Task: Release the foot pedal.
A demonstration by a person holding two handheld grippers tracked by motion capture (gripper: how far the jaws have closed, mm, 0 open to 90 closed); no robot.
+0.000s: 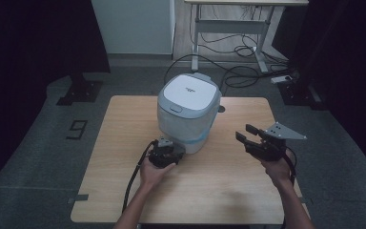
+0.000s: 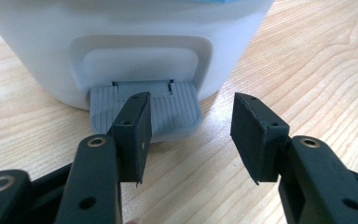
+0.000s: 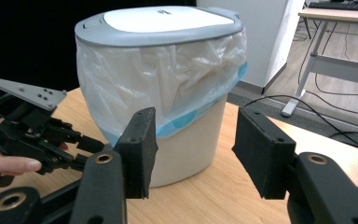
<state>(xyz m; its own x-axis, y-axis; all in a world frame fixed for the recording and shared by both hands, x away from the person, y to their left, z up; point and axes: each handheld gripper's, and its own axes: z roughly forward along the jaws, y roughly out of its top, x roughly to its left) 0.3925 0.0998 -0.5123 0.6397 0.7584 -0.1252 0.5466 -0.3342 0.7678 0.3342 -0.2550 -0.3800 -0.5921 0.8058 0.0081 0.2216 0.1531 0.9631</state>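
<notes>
A white pedal bin [image 1: 188,114] with a grey lid [image 1: 189,90] and a clear bag liner stands on the wooden table [image 1: 124,191], toward its far middle. My left gripper [image 1: 167,151] is low at the bin's front base. In the left gripper view its jaws [image 2: 191,126] stand open just in front of the grey ribbed pedal [image 2: 172,112], and nothing is between the pads. My right gripper [image 1: 245,132] hovers open to the right of the bin. Its own view shows the bin [image 3: 168,70] ahead between the open jaws [image 3: 193,144], and the left gripper [image 3: 51,135] in a hand.
The bin's lid [image 3: 163,23] is closed. Behind the table are a desk frame [image 1: 248,28] and loose cables [image 1: 238,71] on the grey floor. Dark curtains hang on both sides. There is bare tabletop in front of the bin and around both hands.
</notes>
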